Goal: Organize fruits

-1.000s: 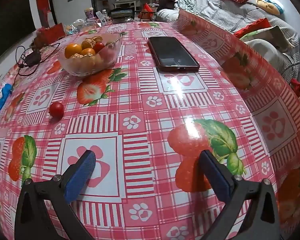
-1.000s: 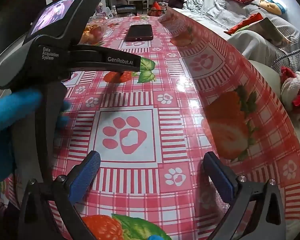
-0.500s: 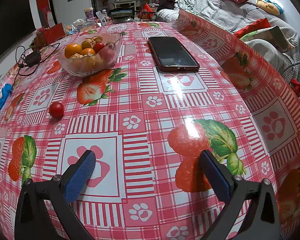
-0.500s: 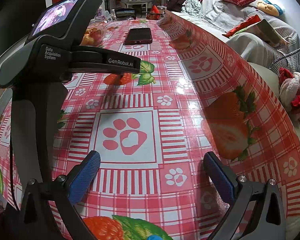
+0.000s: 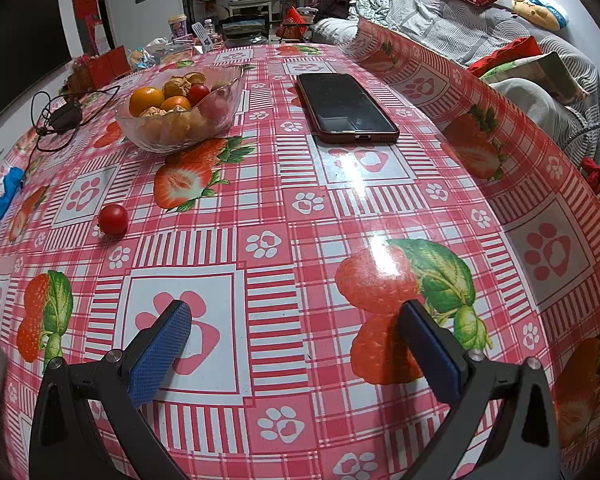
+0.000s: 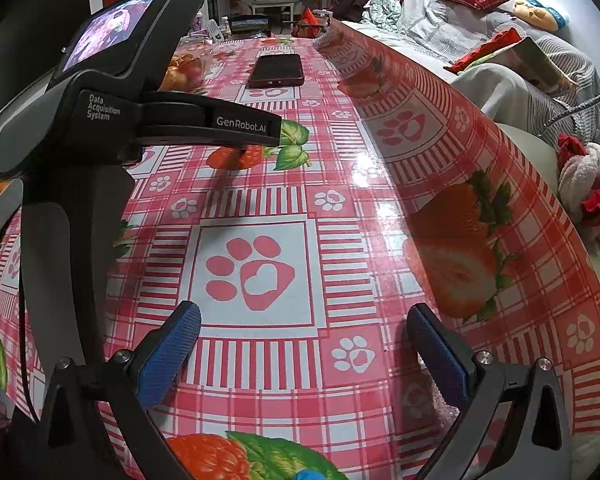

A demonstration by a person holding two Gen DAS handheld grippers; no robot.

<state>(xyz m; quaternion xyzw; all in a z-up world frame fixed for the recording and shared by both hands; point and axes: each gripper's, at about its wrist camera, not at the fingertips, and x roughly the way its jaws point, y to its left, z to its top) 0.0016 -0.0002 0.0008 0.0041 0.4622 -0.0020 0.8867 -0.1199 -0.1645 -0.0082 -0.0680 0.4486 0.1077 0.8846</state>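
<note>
Blue pads: your left gripper [image 5: 296, 344] and right gripper [image 6: 302, 346] gape wide, both empty.
Change: blue glove gone from the left handle; nothing else moved.
Cherry tomato [image 5: 113, 219]: 1 loose, left of centre.
Glass bowl [image 5: 180, 108]: beyond, holding oranges; deliver there.

The worktop [image 5: 284, 216] is covered by a glossy red-and-white checked cloth printed with strawberries and paw marks, its right edge curling upward. On it, toward the far left, stands a clear glass bowl [image 5: 224, 114] heaped with oranges, a small red fruit and brown husked fruits. A dark phone [image 5: 346, 106] in a red case lies flat to the bowl's right. A lone red tomato [image 5: 113, 219] sits nearer, well apart from the bowl. A black charger with cable [image 5: 62, 116] and a blue item [image 5: 6, 196] lie at the left edge.
</note>
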